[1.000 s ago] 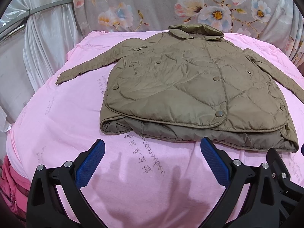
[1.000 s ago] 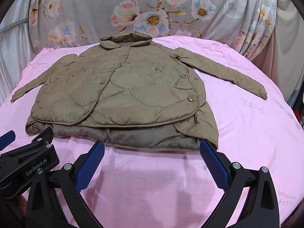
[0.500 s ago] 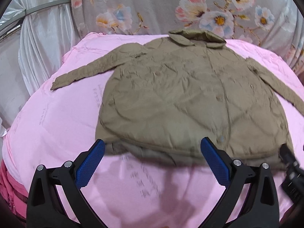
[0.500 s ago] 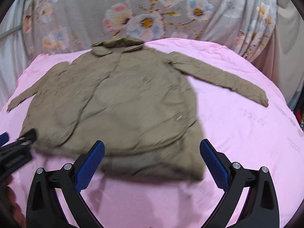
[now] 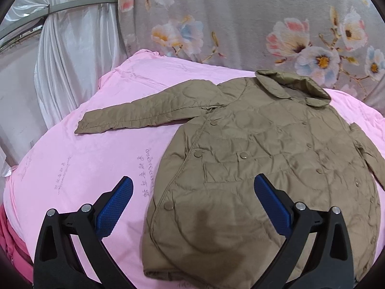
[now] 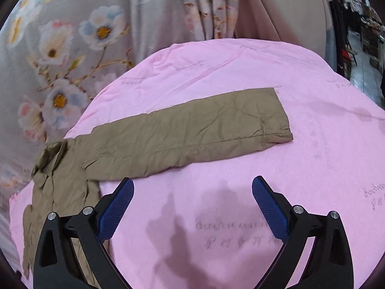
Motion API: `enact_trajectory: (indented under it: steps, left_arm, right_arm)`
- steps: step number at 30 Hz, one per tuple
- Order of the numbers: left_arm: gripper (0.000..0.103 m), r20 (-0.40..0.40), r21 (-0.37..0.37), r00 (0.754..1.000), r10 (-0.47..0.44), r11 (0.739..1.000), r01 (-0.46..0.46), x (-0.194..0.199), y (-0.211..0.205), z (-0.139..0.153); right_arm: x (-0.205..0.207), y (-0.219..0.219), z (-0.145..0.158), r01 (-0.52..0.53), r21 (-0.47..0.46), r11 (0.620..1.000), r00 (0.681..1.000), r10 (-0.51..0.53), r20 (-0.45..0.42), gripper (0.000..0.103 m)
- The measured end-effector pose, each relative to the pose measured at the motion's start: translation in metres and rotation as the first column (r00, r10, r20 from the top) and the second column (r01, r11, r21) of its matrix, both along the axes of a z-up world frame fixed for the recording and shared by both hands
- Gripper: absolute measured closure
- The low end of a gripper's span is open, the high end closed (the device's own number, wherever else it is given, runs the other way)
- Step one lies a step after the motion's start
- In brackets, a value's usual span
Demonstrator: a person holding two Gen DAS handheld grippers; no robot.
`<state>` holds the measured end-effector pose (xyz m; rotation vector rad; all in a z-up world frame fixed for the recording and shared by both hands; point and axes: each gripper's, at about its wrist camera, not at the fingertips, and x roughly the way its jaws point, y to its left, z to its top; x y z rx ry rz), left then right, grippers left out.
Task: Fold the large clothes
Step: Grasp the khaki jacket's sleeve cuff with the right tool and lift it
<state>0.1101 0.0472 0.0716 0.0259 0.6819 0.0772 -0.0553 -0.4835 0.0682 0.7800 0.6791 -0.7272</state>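
An olive quilted jacket (image 5: 264, 159) lies flat, front up, on a pink sheet (image 5: 84, 163), collar at the far side. Its left sleeve (image 5: 144, 113) stretches out to the left. My left gripper (image 5: 192, 200) is open and empty above the jacket's lower left part. In the right wrist view the right sleeve (image 6: 187, 132) lies stretched out to the right across the sheet (image 6: 312, 159), with the jacket body (image 6: 60, 192) at the left edge. My right gripper (image 6: 192, 202) is open and empty, just below the sleeve near the armpit.
A grey floral cloth (image 5: 240, 24) hangs behind the bed. White curtains (image 5: 72, 48) hang at the left. A room with furniture (image 6: 365, 36) shows at the far right. Darker pink bedding (image 5: 12, 252) lies at the lower left edge.
Both grippers moved forward and apart: the left one over the jacket's left side, the right one swung right toward the right sleeve. Both stay open. The jacket has not moved.
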Motion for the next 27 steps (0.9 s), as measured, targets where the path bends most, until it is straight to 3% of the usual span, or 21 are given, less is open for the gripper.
enact_trajectory:
  steps: [8, 11, 14, 17, 18, 19, 23, 27]
  left_arm:
    - [0.005, -0.054, 0.062, 0.997, 0.051, 0.997, -0.048, 0.025, -0.005, -0.048]
    - [0.005, -0.088, 0.08, 0.995, 0.051, 0.996, -0.044, 0.029, -0.008, -0.068]
    - [0.005, -0.096, 0.064, 0.994, 0.048, 0.997, -0.042, 0.028, -0.006, -0.074]
    - [0.005, -0.103, 0.039, 0.994, 0.046, 0.998, -0.042, 0.028, -0.003, -0.075]
    - [0.005, -0.103, 0.037, 0.994, 0.046, 0.998, -0.043, 0.028, -0.003, -0.076]
    - [0.005, -0.103, 0.038, 0.994, 0.047, 0.998, -0.043, 0.028, -0.004, -0.076]
    - [0.005, -0.104, 0.053, 0.993, 0.049, 0.998, -0.044, 0.028, -0.007, -0.077]
    - [0.005, -0.105, 0.067, 0.993, 0.052, 0.997, -0.045, 0.029, -0.008, -0.078]
  right_arm:
    - [-0.009, -0.057, -0.046, 0.153, 0.171, 0.973, 0.984, -0.166, 0.064, 0.015]
    - [-0.012, -0.063, -0.049, 0.179, 0.178, 0.968, 0.971, -0.203, 0.125, 0.016]
    - [-0.01, -0.07, -0.051, 0.199, 0.199, 0.959, 0.956, -0.235, 0.175, 0.025]
    - [-0.004, -0.08, -0.053, 0.214, 0.205, 0.955, 0.948, -0.253, 0.192, 0.052]
    - [0.0, -0.083, -0.055, 0.212, 0.209, 0.955, 0.948, -0.253, 0.193, 0.07]
    - [0.004, -0.087, -0.057, 0.21, 0.216, 0.954, 0.948, -0.253, 0.194, 0.079]
    - [0.019, -0.09, -0.042, 0.224, 0.163, 0.961, 0.938, -0.258, 0.233, 0.093]
    - [0.05, -0.06, 0.021, 0.128, 0.006, 0.992, 0.934, -0.122, 0.336, 0.095]
